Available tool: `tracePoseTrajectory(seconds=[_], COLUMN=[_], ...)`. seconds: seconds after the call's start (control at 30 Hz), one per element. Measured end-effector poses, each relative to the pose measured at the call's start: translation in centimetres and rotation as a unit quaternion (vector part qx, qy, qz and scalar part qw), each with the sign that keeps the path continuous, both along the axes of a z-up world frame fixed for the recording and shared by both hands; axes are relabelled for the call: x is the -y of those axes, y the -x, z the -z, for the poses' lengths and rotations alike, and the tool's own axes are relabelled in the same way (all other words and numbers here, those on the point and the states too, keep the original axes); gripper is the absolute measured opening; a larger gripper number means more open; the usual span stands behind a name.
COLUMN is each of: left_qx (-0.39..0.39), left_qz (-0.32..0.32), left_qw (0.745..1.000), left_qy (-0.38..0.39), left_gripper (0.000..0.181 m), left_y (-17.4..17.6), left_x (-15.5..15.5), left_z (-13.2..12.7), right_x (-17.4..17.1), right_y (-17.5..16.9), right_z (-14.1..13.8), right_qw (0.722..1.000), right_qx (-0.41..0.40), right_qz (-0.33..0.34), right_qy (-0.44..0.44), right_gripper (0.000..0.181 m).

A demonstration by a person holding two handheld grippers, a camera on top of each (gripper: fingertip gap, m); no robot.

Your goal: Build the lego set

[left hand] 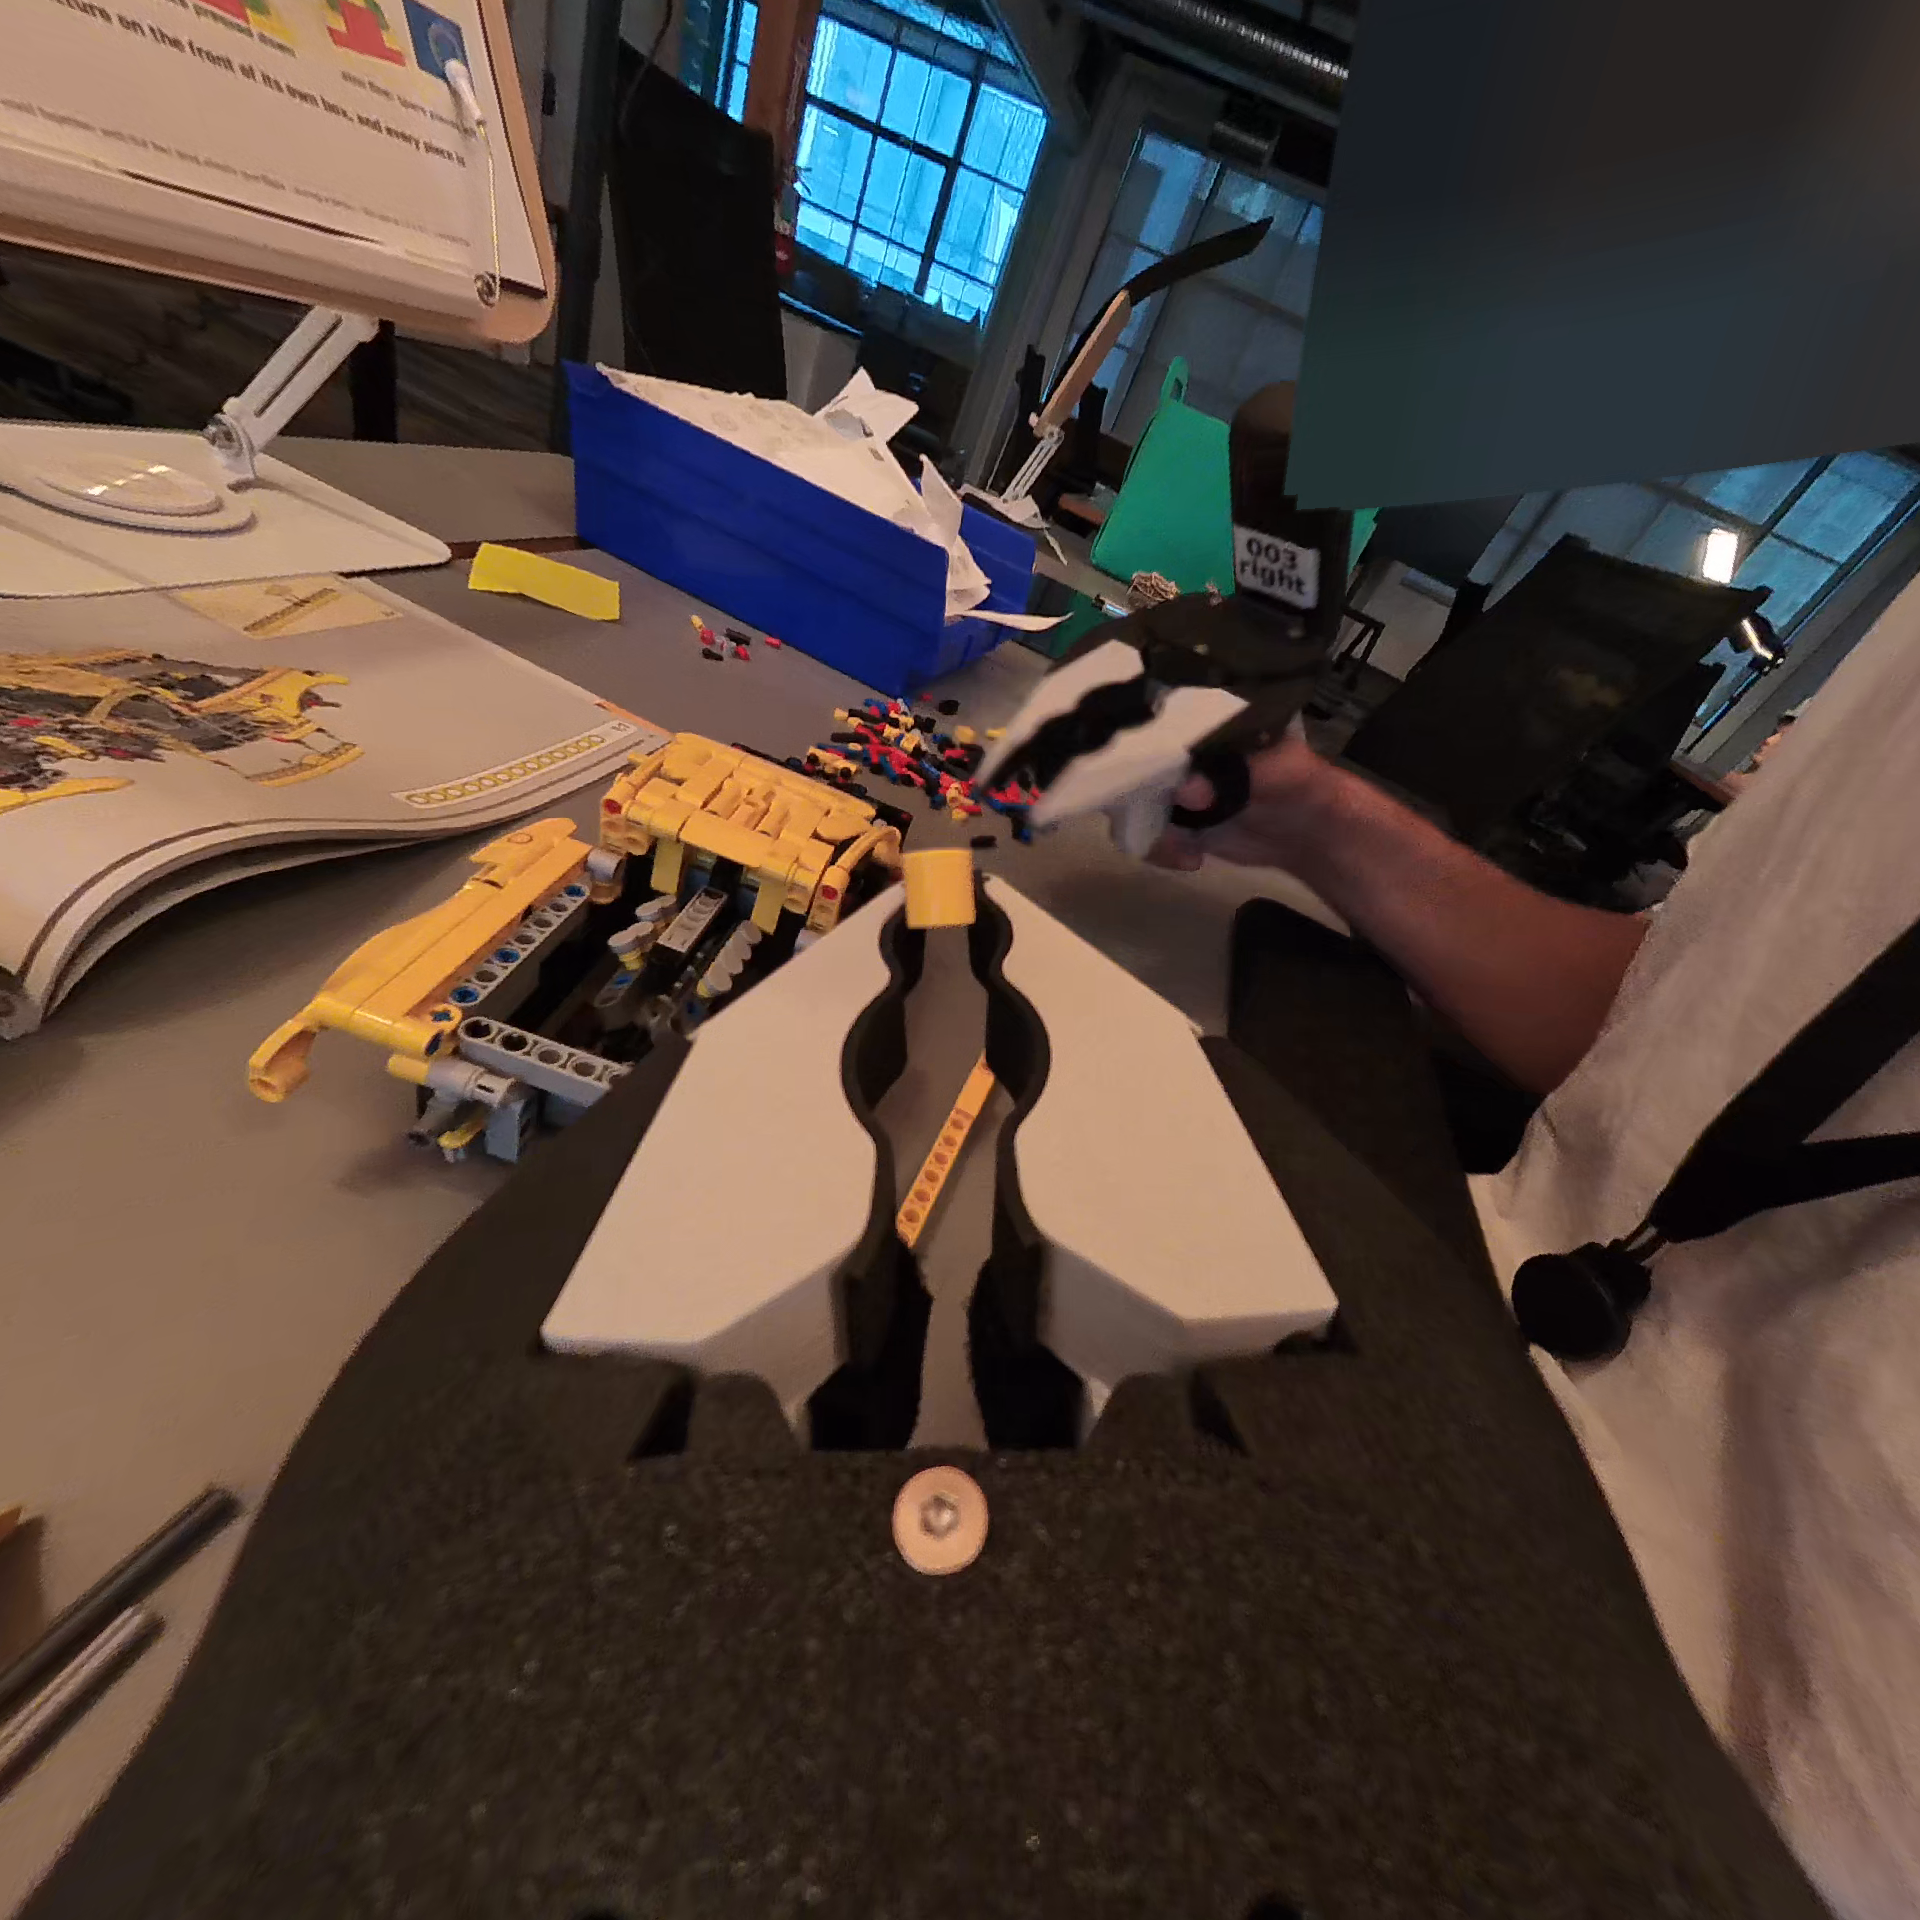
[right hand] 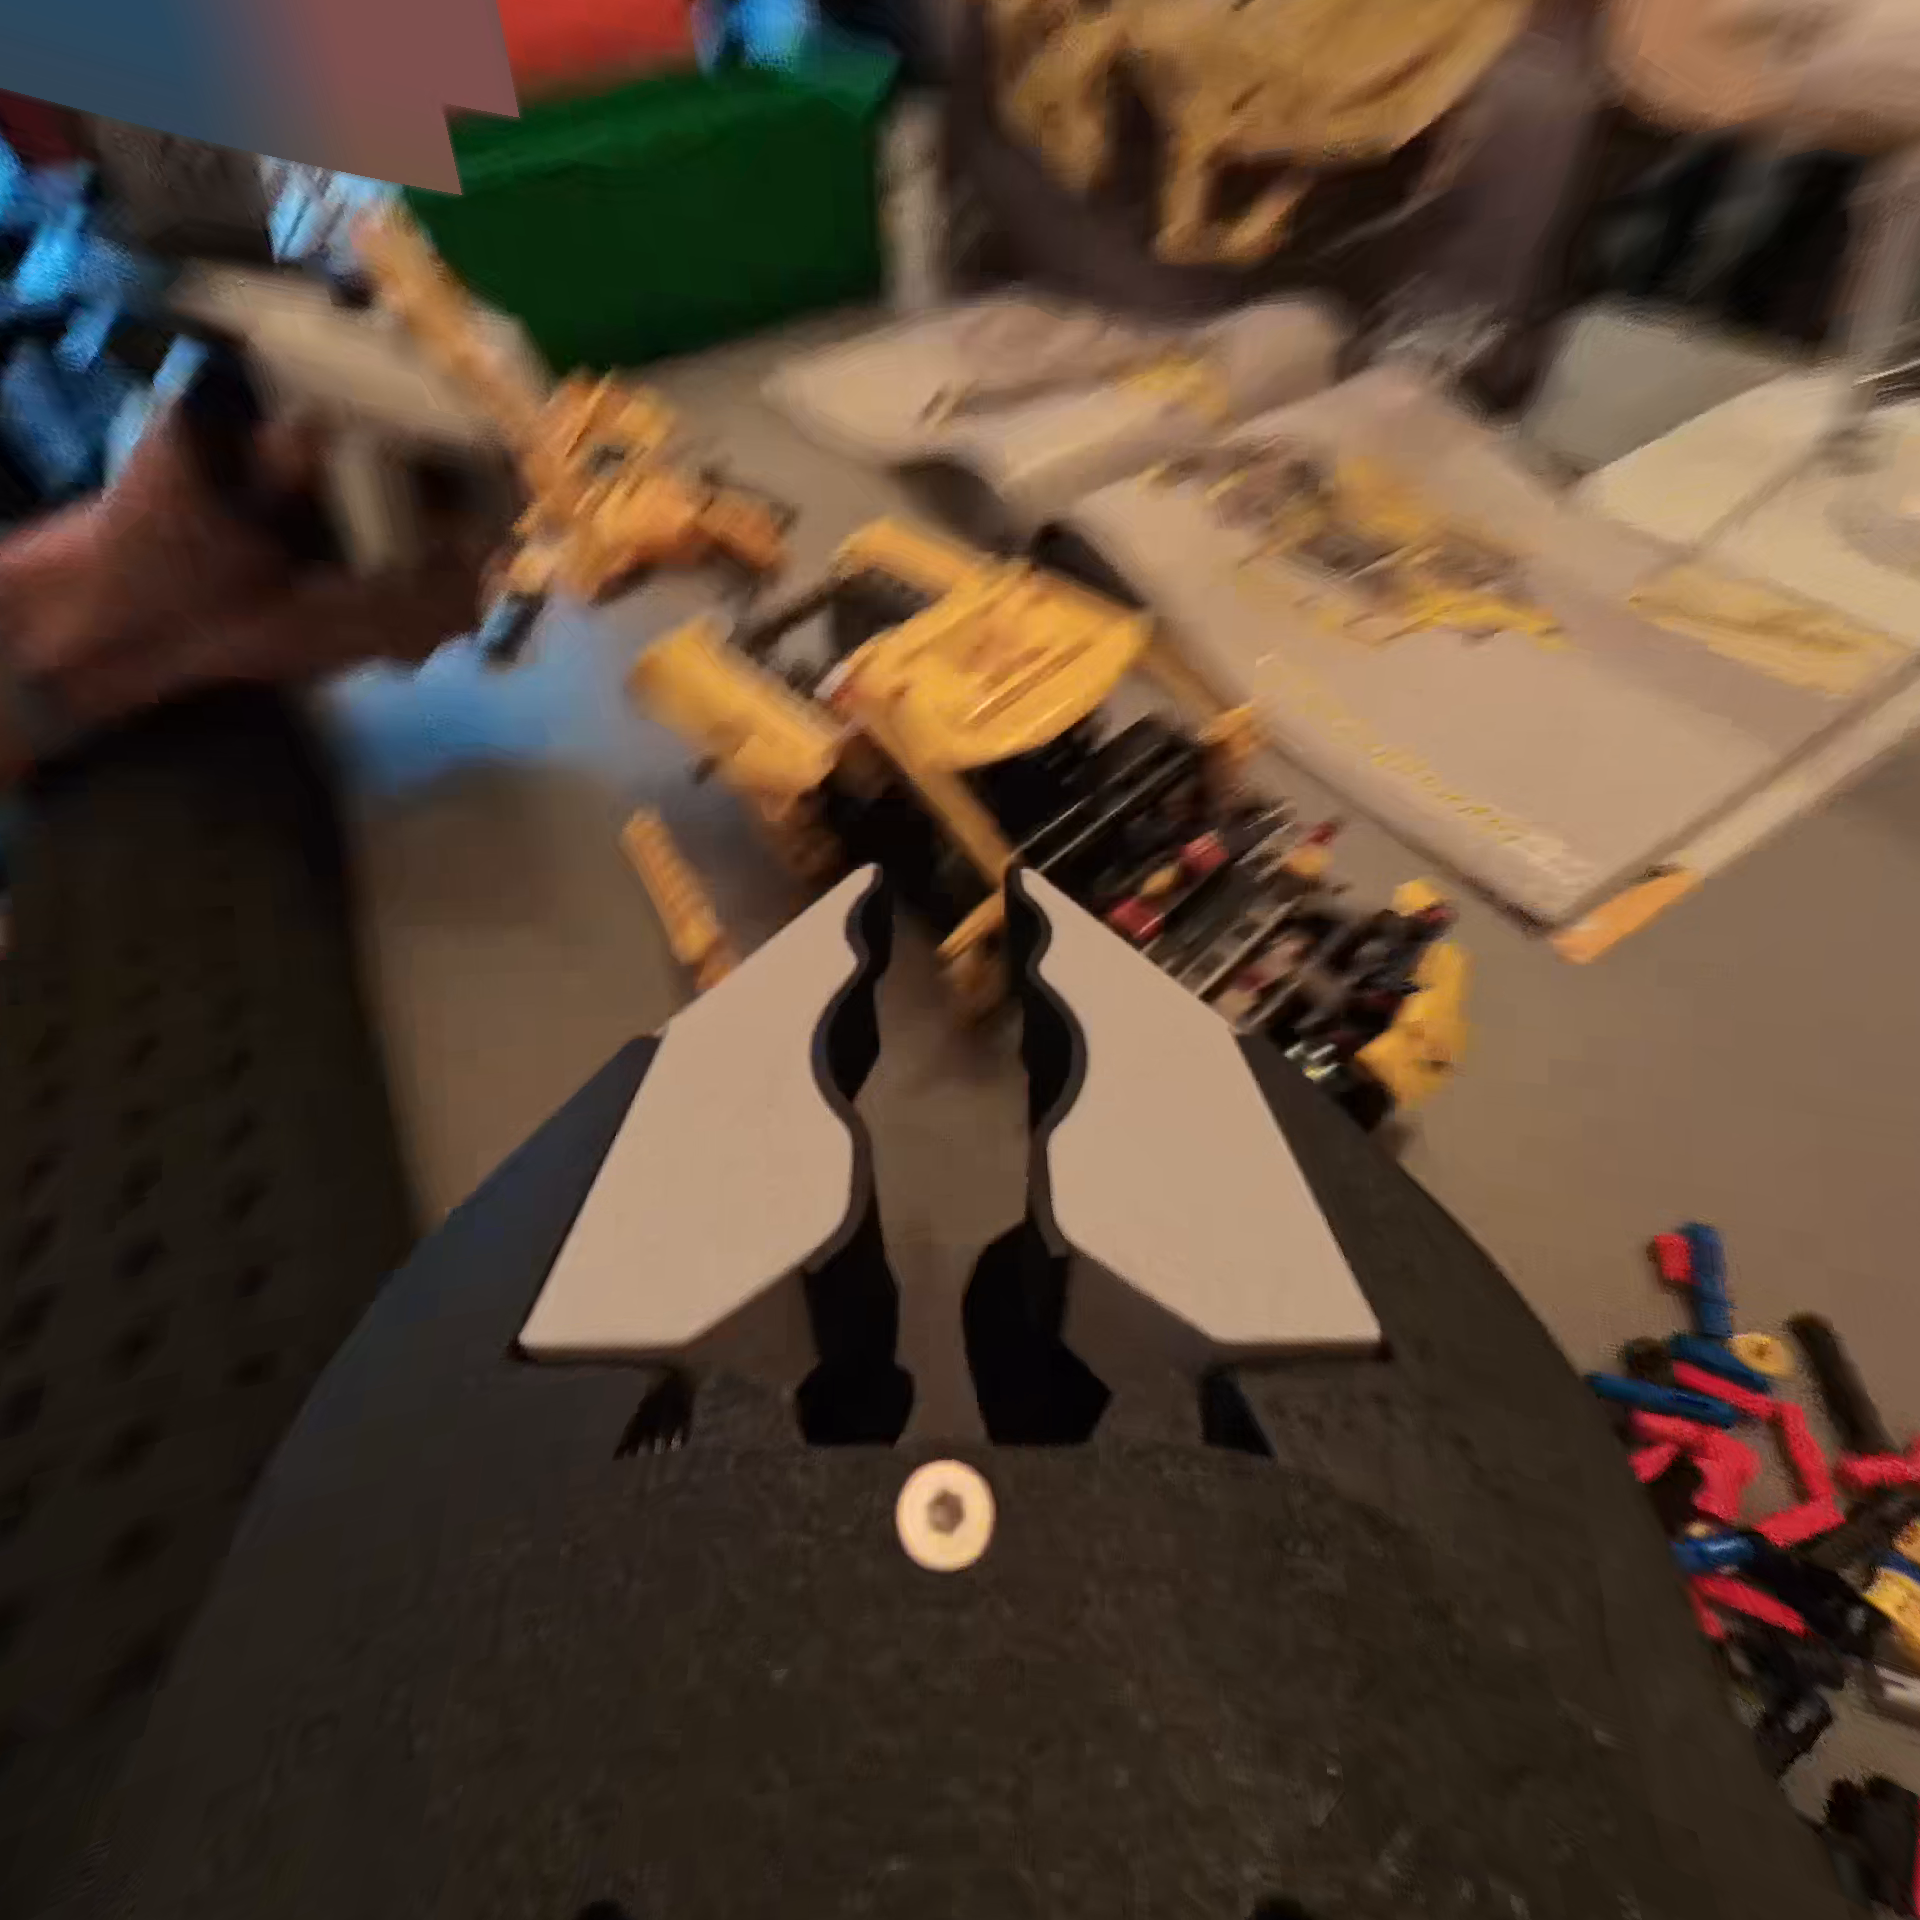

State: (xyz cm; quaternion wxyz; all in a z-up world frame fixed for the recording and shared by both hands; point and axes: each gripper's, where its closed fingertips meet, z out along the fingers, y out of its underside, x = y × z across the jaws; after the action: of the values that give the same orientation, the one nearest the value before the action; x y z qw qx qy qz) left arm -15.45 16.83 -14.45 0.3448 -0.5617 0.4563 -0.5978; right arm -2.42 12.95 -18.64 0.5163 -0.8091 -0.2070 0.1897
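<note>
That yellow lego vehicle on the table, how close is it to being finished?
Partly built. The yellow lego vehicle already has a chassis, a yellow top section and a long yellow side panel. In hand: the left claw pinches a small yellow piece, while the right claw reaches open over the pile of loose pins. That pile, a yellow beam on the table and the open instruction booklet suggest plenty remains.

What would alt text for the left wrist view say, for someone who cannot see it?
A handheld gripper pinches a small yellow Lego piece at its fingertips, above a grey table. To its left lies a half-built yellow and black Lego model beside an open instruction booklet. Behind, a second gripper reaches toward a pile of small loose pieces near a blue bin.
</note>
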Motion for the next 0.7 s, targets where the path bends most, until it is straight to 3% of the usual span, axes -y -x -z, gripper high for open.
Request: tracePoseTrajectory(seconds=[0.07,0.17,0.3,0.7], left_qx=[-0.001,-0.006,-0.015,-0.022], left_qz=[0.004,0.015,0.018,0.033], left_qw=[1.000,1.000,1.000,0.999], left_qy=[-0.004,-0.003,-0.011,-0.015], left_gripper=[0.007,0.007,0.007,0.007], left_y=[0.0,-0.3,-0.4,-0.5], left_x=[0.3,0.7,1.1,2.2], left_z=[0.0,0.2,0.5,0.7], right_x=[3.7,6.5,6.4,6.4], right_y=[1.4,3.1,3.7,5.0], right_z=[2.2,3.0,5.1,7.7], right_qw=[0.991,0.978,0.971,0.963], right_qx=[0.053,0.079,0.139,0.188], right_qz=[-0.097,-0.156,-0.145,-0.164], right_qy=[0.079,0.114,0.133,0.106], right_gripper=[0.023,0.015,0.014,0.005])
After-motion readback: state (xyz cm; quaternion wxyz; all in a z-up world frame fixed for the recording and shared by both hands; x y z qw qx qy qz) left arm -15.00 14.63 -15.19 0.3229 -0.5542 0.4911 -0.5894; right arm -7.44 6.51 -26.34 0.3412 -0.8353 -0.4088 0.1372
